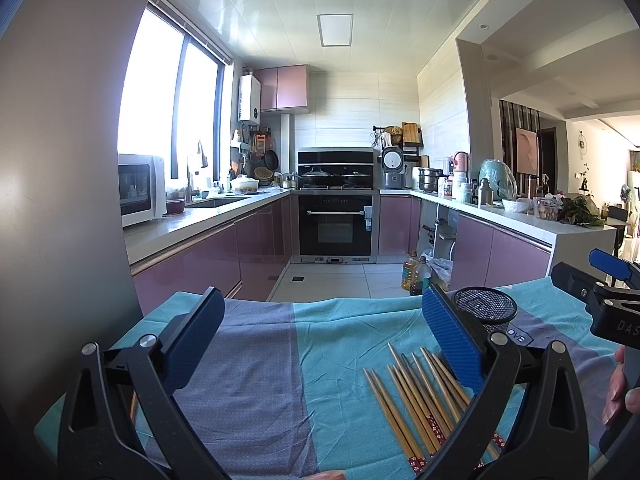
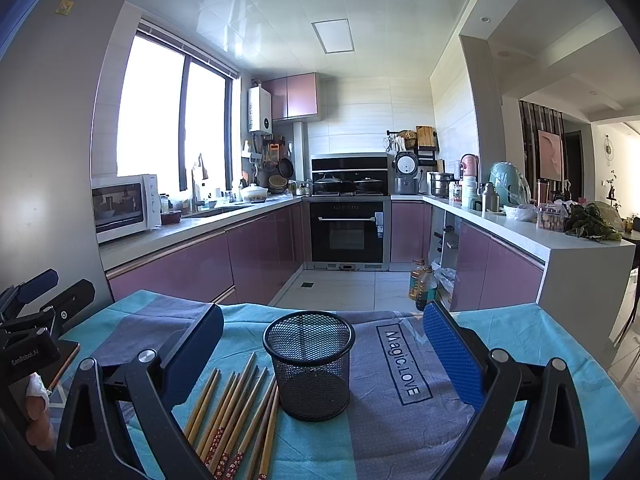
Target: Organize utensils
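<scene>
holding both tongs wide apart above the bench (image 2: 540, 332), you grip nothing with either. your right tongs (image 2: 320, 344) frame the black mesh cup (image 2: 310, 364), which stands upright on the grey band of the teal and grey cloth (image 2: 400, 432), beside the printed words "magic.love" (image 2: 401, 364). the bundle of wooden chopsticks (image 2: 236, 416) lies flat on the cloth just left of the cup, the nearest sticks reaching its base, their red flowered ends pointing toward you. your left tongs (image 1: 320, 340) hang over bare cloth, with the chopsticks (image 1: 416, 404) low on their right side, partly behind the right blue pad (image 1: 452, 344), and the mesh cup (image 1: 485, 309) just past that pad. each view catches the other tongs at its edge, jaws spread.
</scene>
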{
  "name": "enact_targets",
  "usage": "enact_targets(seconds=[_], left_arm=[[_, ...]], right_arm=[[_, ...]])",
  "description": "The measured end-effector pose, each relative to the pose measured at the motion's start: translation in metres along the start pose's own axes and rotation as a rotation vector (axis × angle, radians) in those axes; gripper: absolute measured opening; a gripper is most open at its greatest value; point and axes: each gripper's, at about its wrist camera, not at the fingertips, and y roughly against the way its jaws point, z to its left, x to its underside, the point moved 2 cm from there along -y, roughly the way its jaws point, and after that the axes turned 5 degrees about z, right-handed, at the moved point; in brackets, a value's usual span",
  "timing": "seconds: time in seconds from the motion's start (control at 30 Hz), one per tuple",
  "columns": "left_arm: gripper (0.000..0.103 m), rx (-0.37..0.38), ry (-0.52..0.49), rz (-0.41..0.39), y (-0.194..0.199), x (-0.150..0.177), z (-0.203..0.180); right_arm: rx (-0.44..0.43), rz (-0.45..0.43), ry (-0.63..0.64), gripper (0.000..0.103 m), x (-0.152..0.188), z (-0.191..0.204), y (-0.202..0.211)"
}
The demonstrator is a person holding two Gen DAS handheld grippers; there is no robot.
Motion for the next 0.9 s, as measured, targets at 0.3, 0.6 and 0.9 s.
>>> enact_targets(seconds=[0.3,0.6,0.9], left_arm=[[0.097,0.000,-0.002,0.014,-0.001,0.000,-0.001],[0.097,0.006,-0.003,0.027,-0.003,0.001,-0.004],[0.097,0.033,-0.012,0.094,-0.017,0.005,-0.005]], right_arm=[[0.001,0.000,-0.003,0.097,0.000,0.000,-0.001],[-0.002,0.005,-0.007,0.097,0.001,-0.001,-0.002],[-0.032,0.105,0.018,0.097,0.011,-0.004,-0.015]])
